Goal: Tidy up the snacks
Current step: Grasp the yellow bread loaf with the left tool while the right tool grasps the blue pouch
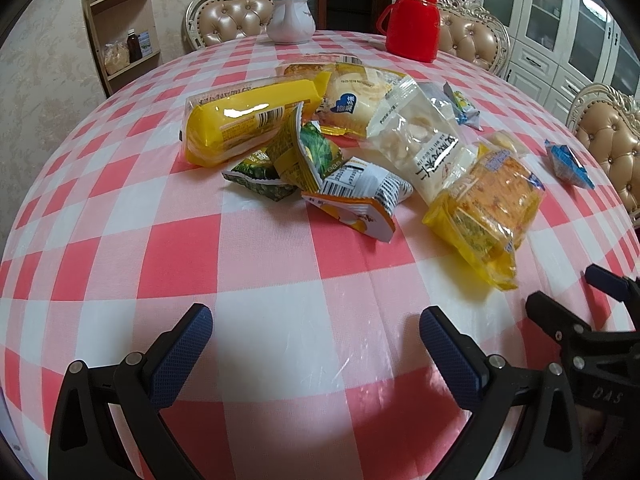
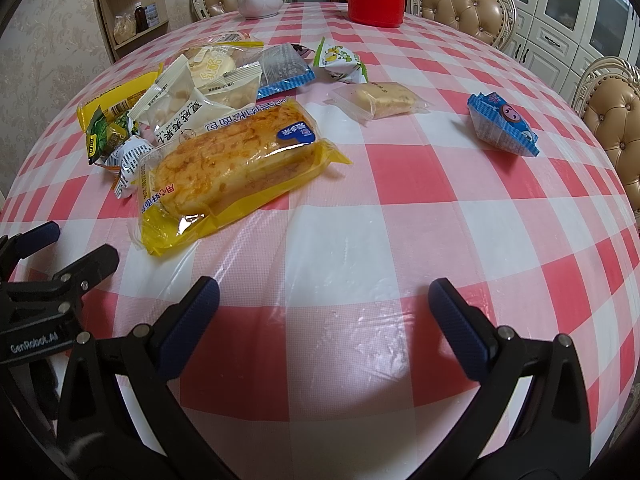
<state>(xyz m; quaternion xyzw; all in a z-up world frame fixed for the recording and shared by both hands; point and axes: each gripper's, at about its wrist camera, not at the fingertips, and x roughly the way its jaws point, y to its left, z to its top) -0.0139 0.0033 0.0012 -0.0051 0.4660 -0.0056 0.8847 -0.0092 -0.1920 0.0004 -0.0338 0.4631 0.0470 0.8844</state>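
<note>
A heap of snack packets lies on a red-and-white checked tablecloth (image 1: 180, 256). In the left wrist view I see a long yellow pack (image 1: 248, 120), green pea packets (image 1: 296, 156), a white-orange packet (image 1: 356, 196), a clear nut bag (image 1: 420, 136) and a yellow bread pack (image 1: 492, 208). My left gripper (image 1: 316, 330) is open and empty, short of the heap. My right gripper (image 2: 324, 300) is open and empty; the bread pack (image 2: 228, 168) lies ahead to its left. A clear-wrapped cake (image 2: 380, 100) and a blue packet (image 2: 504, 124) lie apart to the right.
A white teapot (image 1: 290, 18) and a red flask (image 1: 412, 20) stand at the table's far edge. Padded chairs (image 2: 464, 4) ring the table. A corner shelf (image 1: 120, 32) stands at the back left. The right gripper shows at the left view's right edge (image 1: 592, 312).
</note>
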